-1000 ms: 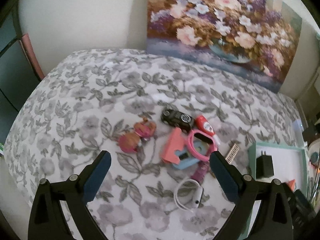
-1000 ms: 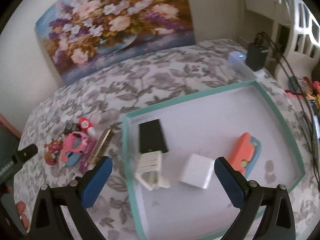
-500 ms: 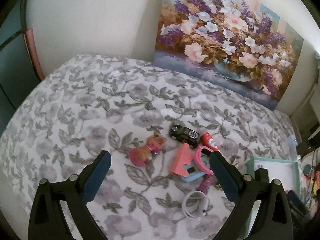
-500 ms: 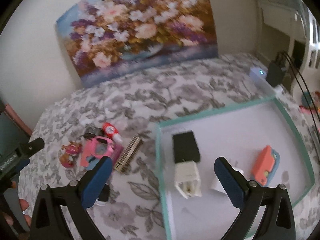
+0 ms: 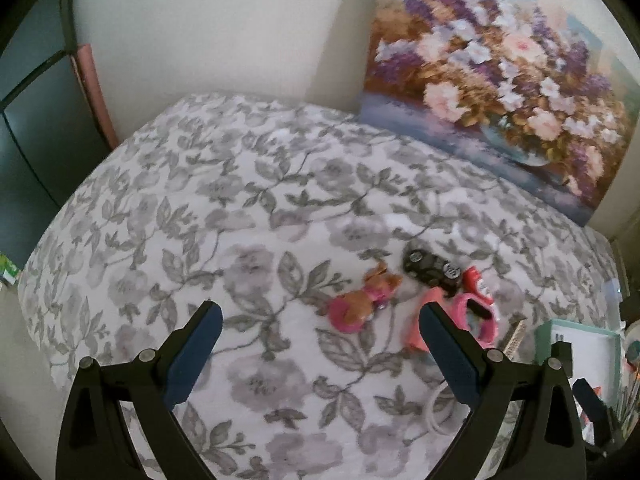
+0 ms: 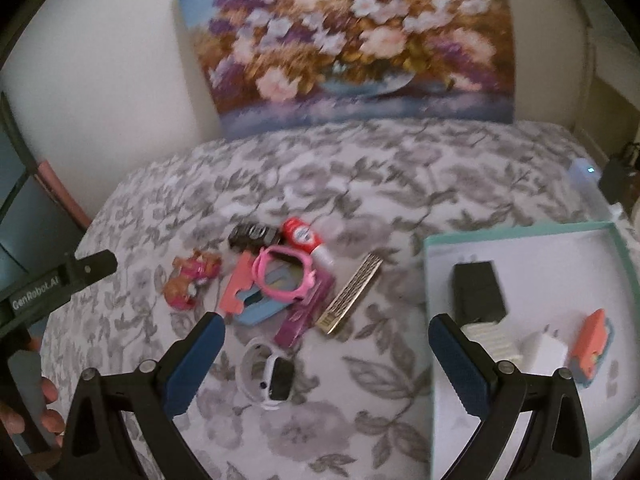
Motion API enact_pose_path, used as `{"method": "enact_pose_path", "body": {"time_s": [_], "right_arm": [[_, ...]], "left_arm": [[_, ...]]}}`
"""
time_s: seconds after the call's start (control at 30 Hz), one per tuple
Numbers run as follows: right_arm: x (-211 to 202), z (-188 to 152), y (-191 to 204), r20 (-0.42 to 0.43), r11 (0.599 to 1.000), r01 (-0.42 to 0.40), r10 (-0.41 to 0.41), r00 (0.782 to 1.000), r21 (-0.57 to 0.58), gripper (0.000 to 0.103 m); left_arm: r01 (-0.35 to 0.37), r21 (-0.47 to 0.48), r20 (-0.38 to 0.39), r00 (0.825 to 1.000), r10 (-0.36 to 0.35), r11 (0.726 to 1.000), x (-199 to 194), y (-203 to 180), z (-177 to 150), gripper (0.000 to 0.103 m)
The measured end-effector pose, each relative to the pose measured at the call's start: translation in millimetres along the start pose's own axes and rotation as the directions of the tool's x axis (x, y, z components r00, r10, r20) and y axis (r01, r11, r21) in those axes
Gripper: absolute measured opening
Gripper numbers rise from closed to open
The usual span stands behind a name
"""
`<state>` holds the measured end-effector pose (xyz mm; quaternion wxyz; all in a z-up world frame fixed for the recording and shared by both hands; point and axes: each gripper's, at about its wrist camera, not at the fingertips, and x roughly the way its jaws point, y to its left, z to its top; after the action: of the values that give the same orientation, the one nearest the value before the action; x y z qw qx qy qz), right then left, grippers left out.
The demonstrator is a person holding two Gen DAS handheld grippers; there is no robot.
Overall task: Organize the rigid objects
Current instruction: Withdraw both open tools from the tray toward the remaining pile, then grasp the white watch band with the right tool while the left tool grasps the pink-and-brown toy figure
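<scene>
Both grippers, left (image 5: pixel 318 314) and right (image 6: pixel 326 324), spread wide, empty. White smartwatch (image 6: pixel 276 376) at 6 o'clock, plain only from right wrist; half-hidden from left.

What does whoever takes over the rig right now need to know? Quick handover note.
Left gripper: open, empty, hovering over the bedspread.
Right gripper: open, empty, above the white smartwatch.
Done: black charger, white ribbed item, white plug and orange toy lie in the teal-rimmed tray.
Left: doll, black toy car, red-capped bottle, pink watch, purple box, gold comb, smartwatch, all loose on the bedspread.
</scene>
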<state>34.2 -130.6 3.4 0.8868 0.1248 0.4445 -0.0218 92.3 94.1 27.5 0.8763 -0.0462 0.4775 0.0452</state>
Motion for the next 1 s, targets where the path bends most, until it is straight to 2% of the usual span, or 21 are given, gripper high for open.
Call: {"method": "enact_pose_path", "body": {"time_s": [0.2,0.5,0.77,1.0], "right_arm": [[26.2,-12.0,18.3,-0.08,0.999,-0.021,0.019,0.997,-0.024,0.103],[63.2,-31.2,35.8,-0.189,0.998,-0.005,-0.007,0.982,-0.065,0.103],[85.0,-44.4,50.3,-0.238,0.99,0.033,-0.065,0.969,-0.135,0.103],[91.8,-46.7,53.4,-0.224,0.975,0.097,-0.142,0.964,-0.198,0.103]], "left_arm": [[-0.005,-0.029,-0.121,0.993,0.002,1.0,33.2,9.7,-8.5,0.099],[-0.019,-0.044,-0.234,0.972,0.008,0.999,71.3,15.6,-20.8,0.099],[-0.025,-0.055,-0.246,0.969,0.011,0.998,82.3,23.9,-21.0,0.099],[0.01,-0.066,-0.229,0.973,-0.025,0.998,84.8,23.8,-13.9,0.099]]}}
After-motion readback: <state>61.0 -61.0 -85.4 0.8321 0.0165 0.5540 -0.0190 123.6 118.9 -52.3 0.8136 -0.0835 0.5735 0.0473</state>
